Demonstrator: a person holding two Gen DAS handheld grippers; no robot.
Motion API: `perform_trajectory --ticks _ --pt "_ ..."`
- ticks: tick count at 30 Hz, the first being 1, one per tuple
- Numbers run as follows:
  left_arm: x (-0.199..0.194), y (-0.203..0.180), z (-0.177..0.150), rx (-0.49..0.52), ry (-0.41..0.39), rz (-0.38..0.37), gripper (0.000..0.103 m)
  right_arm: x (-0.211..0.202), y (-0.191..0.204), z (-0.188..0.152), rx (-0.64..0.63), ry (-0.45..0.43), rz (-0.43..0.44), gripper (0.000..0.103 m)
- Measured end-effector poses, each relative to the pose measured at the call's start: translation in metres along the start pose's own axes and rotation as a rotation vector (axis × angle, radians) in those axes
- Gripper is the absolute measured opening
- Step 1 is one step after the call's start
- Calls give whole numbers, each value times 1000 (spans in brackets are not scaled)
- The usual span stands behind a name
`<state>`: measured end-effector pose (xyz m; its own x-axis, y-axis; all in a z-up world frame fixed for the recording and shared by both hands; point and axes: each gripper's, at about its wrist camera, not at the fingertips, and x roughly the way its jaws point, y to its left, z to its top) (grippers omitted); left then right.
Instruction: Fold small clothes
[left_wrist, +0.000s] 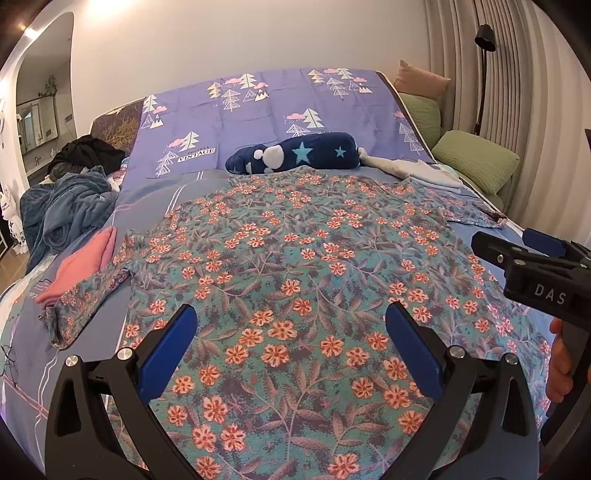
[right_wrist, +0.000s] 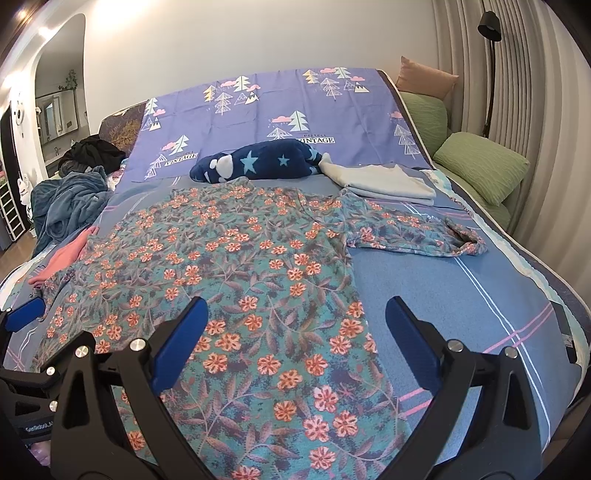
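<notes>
Left gripper (left_wrist: 290, 345) and right gripper (right_wrist: 295, 341) hover side by side over the bed's (right_wrist: 461, 295) near edge, jaws spread, empty. Floral shirt (right_wrist: 236, 266) lies flat mid-bed, sleeves out; folded grey cloth (right_wrist: 380, 182) near the headboard pillow (right_wrist: 255, 160).

you have the shirt (right_wrist: 236, 266) spread flat on the bed (right_wrist: 461, 295), its hem near you and its collar at the far end. one sleeve (right_wrist: 413, 236) lies out to the right, the other (left_wrist: 85, 295) to the left. just left of that left sleeve sits a folded garment (left_wrist: 81, 266), with a heap of blankets (left_wrist: 62, 206) farther left. beyond the collar lies a rolled cushion (right_wrist: 255, 162), and a folded cloth (right_wrist: 380, 184) rests to its right. pillows (right_wrist: 480, 162) line the far right edge
</notes>
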<state>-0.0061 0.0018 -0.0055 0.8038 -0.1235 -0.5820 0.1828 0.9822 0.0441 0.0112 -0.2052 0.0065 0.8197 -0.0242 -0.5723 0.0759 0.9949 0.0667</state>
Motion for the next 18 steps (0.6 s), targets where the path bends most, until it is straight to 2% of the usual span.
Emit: perform_trajectory --ticks 18 --pt "1 -1 0 4 8 -6 102 2 1 -1 0 11 -9 98"
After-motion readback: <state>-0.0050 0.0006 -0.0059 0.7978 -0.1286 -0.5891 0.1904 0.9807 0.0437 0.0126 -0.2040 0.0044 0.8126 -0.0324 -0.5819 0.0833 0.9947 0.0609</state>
